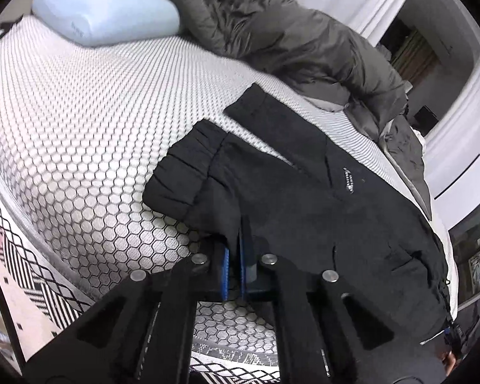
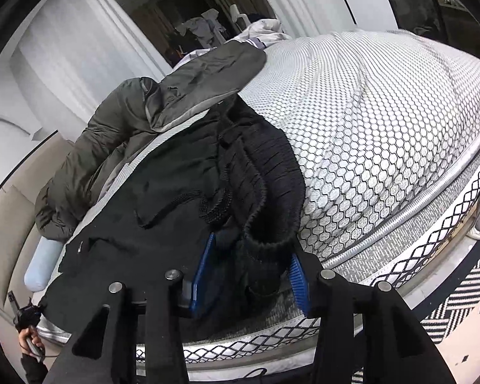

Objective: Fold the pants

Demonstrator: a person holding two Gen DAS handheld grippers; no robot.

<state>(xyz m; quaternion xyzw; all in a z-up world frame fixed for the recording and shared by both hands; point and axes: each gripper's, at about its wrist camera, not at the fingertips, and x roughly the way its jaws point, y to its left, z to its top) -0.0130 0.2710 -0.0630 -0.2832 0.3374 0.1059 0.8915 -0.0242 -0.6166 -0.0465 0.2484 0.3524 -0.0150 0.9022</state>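
The black pants [image 1: 304, 192] lie across the near edge of the bed. My left gripper [image 1: 235, 268] is shut on a fold of the pants near the leg cuffs, its blue pads pressed together with cloth between. In the right wrist view the pants [image 2: 163, 198] spread to the left, with the ribbed waistband [image 2: 272, 185] bunched in front. My right gripper [image 2: 249, 275] is open around the waistband end, blue pads apart on either side of the cloth. The left gripper shows small in the right wrist view [image 2: 25, 316], held by a hand.
The mattress [image 1: 80, 128] has a white hexagon-pattern cover. A pale blue pillow [image 1: 105, 12] lies at the head. A dark grey duvet [image 1: 288, 38] is heaped along the far side. A black-and-white patterned rug [image 2: 457, 304] covers the floor by the bed.
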